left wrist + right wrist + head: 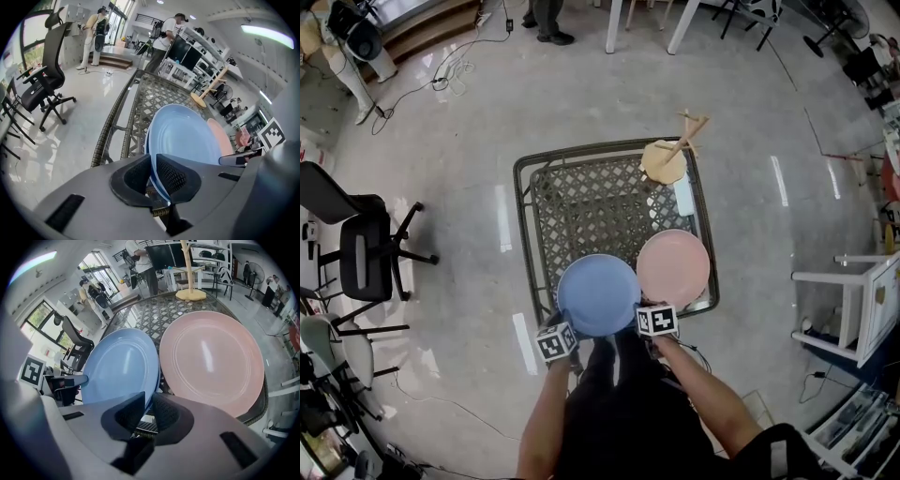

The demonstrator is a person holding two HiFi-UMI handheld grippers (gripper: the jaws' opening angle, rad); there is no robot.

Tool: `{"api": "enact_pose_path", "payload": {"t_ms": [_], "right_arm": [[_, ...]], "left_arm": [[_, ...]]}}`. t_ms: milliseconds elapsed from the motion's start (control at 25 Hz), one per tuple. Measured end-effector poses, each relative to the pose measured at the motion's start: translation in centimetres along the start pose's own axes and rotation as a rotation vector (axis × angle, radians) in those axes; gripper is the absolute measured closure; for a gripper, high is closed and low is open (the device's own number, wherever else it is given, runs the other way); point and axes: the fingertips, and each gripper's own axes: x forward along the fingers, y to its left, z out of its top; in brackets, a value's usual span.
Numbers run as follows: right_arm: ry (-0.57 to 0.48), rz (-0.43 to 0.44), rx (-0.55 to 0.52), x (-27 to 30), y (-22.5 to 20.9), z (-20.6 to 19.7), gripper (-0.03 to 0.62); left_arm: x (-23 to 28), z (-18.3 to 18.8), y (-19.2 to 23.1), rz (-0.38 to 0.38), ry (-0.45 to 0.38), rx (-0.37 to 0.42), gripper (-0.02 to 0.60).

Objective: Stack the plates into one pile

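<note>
Head view, read from my end of the table outward.

(a) My left gripper [555,342] sits at 7 o'clock of the blue plate [598,294]. In the left gripper view its jaws [152,176] stand a narrow way apart and are clamped on that plate's [183,140] near rim, which runs between the two ribbed pads.

(b) My right gripper [656,322] sits at 4 o'clock of the same plate. In the right gripper view its jaws [149,411] are equally narrow and pinch the blue rim [119,366] from the other side.

(c) The blue plate is at the near edge of the lattice table [581,206], about 6 o'clock of its top, held by both grippers. I cannot tell whether it rests on the top or is just clear of it.

(d) The pink plate [673,268] lies flat at 2 o'clock of the blue one, with the two rims meeting. It fills the right half of the right gripper view [213,359].

(e) A wooden stand [670,155] rises at 1 o'clock of the table top, with a small white object [684,197] between it and the pink plate.

(f) On the floor, a black office chair [366,258] stands at 9 o'clock of the table and a white frame [862,309] at 4 o'clock, both well apart from it.
</note>
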Motion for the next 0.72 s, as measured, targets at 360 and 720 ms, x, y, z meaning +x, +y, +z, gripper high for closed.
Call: {"api": "enact_pose_path", "payload": {"t_ms": [360,720], "right_arm": [[0.010,0.013,-0.002,0.39,-0.13,-0.02,0.546],[0.008,0.023,-0.016,0.61,0.16,0.07,0.546]], "left_arm": [[-0.10,-0.06,0.10,0.013,-0.008,-0.001,0.534],[-0.01,-0.03,0.42,0.014,0.003,-0.003,0.534]]}}
